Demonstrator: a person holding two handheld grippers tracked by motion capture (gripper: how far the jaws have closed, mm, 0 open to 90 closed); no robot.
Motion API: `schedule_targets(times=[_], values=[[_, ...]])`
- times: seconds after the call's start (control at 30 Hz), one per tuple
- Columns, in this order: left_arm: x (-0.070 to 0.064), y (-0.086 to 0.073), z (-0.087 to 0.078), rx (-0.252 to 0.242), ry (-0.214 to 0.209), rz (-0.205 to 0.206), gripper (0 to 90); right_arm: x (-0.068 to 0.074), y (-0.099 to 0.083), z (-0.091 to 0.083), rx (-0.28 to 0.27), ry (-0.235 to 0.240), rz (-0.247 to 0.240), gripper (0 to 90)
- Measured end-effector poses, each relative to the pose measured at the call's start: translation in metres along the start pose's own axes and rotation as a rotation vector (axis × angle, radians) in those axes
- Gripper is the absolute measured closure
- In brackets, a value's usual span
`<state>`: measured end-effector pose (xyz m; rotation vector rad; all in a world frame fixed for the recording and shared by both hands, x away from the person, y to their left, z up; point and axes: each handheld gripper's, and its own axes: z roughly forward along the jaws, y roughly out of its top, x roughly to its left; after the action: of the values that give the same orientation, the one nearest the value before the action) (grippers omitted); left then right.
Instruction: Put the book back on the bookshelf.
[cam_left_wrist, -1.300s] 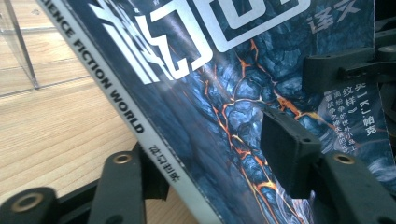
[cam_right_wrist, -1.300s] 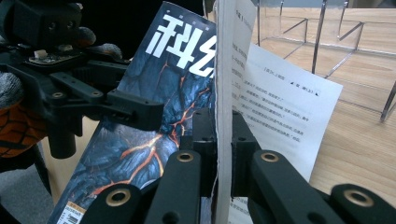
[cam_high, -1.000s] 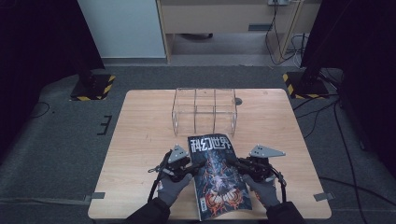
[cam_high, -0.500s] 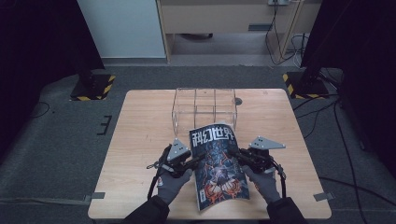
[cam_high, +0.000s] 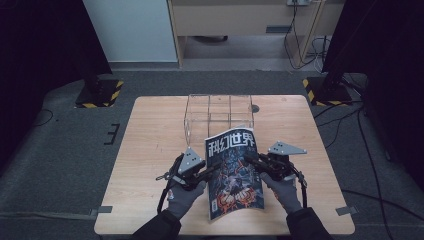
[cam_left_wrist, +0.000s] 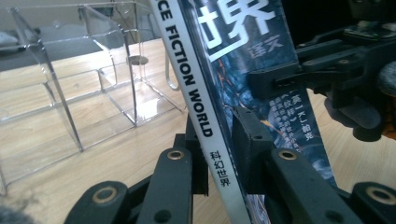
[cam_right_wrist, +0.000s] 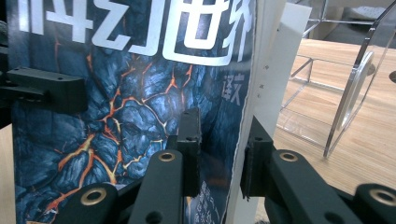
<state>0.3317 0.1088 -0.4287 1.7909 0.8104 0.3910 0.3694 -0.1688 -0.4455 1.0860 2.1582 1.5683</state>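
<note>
The magazine (cam_high: 234, 175) is held off the table (cam_high: 150, 150), tilted up with its title edge toward the clear rack (cam_high: 220, 116), which stands just beyond it near the far edge. The left gripper (cam_high: 212, 170) pinches the spine side; in the left gripper view its jaws press on either face of the spine (cam_left_wrist: 205, 116). The right gripper (cam_high: 250, 159) grips the opposite, page-edge side, its jaws pinching the cover and pages (cam_right_wrist: 261, 107). Judgement: 2 grips on opposite edges keep the limp magazine flat and steerable, and the tilt suits feeding it upright into 1 of the rack's compartments. The table is bare light wood. Around it lie grey carpet, 2 striped stand bases (cam_high: 97, 92), dark curtains at both sides, and cables (cam_high: 305, 45) by the far wall.
</note>
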Motion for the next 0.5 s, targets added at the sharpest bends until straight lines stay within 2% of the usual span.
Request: schedule_targets(times=[0.1,0.13,0.23,0.3,0.4,0.5], values=[[-0.0012,0.0042,-0.0018,-0.026,-0.005,0.02,76.5,-0.001,0.0035,-0.0004,-0.013,0.0,-0.007,74.5],[-0.0019,0.0069,-0.0038,-0.047,-0.006,0.031,77.2,-0.001,0.0062,-0.0016,-0.046,-0.003,-0.014,74.5],[-0.0029,0.0074,-0.0055,-0.062,-0.003,0.05,78.0,-0.0016,0.0078,-0.0029,-0.074,-0.003,-0.019,74.1],[-0.0025,0.0049,-0.0071,-0.066,-0.007,0.048,78.5,-0.0018,0.007,-0.0042,-0.087,0.001,-0.029,71.1],[-0.0028,0.0032,-0.0087,-0.064,-0.015,0.047,78.7,-0.0023,0.0052,-0.006,-0.087,0.002,-0.035,66.4],[-0.0041,0.0043,-0.0083,-0.062,-0.018,0.052,78.7,-0.0031,0.0054,-0.0064,-0.083,0.01,-0.032,69.2]])
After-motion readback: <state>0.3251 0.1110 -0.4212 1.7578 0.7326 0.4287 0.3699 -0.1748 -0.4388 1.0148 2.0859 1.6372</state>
